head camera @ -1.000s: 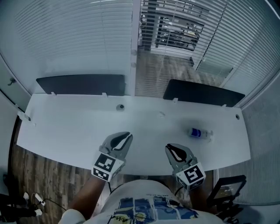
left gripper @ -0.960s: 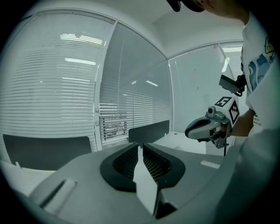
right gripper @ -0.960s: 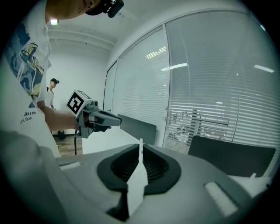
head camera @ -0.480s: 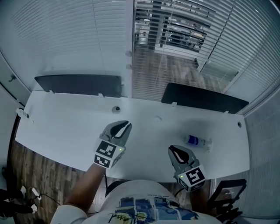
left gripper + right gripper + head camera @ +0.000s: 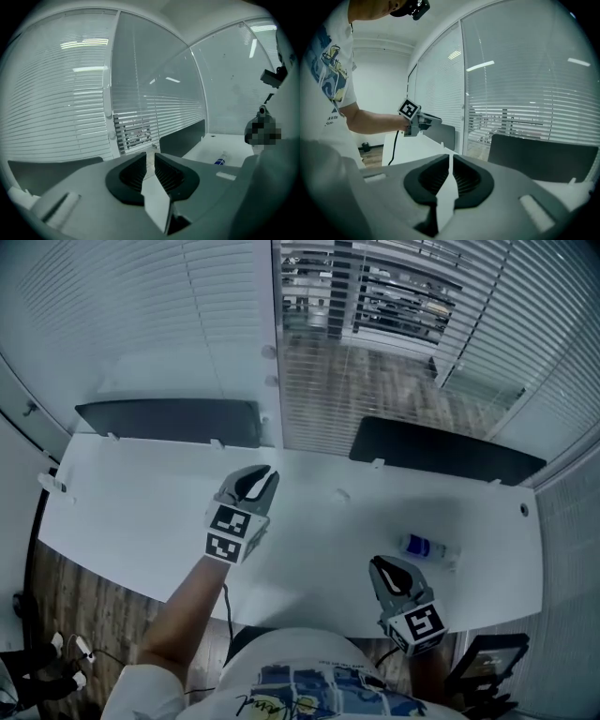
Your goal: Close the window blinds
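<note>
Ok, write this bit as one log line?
left claw: just opening, empty, over desk | right claw: shut, empty | middle blind: slats open

Right tongs (image 5: 450, 158) together, empty, facing the window blinds (image 5: 525, 93).

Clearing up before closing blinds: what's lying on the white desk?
A small blue-labelled bottle lies near the right claw. The left claw, empty, jaws just opened wider, hides a patch of the desk; the person's shirt covers the near edge.

A white desk (image 5: 141, 512) is spanning the middle of the frame, with a small blue-labelled bottle (image 5: 427, 547) lying on its side toward the lower right
</note>
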Available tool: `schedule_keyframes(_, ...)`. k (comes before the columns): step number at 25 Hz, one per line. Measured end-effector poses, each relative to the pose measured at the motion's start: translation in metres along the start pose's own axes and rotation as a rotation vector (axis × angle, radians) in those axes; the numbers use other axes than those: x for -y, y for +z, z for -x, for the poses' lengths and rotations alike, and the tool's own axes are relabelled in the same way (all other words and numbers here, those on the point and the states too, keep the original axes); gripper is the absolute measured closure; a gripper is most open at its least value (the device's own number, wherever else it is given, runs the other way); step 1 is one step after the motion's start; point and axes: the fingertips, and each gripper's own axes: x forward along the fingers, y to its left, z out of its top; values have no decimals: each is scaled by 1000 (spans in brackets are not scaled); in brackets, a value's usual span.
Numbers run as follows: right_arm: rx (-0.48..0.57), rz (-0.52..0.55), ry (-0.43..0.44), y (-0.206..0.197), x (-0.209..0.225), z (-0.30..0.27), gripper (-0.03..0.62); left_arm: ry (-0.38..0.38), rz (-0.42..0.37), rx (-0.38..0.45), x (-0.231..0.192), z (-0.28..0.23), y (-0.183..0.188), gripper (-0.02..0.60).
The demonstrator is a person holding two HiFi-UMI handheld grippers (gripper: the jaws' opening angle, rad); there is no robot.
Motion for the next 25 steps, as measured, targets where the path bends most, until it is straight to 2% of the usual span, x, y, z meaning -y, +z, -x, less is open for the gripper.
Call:
schedule_keyframes(8, -22, -38, -25, -21, 19, 4, 580, 83, -51, -5, -39, -42, 12, 499)
schedule_keyframes(25, -52, -78, -46, -33, 42, 1, 580, 228, -173, -74, -114, -120, 30, 462)
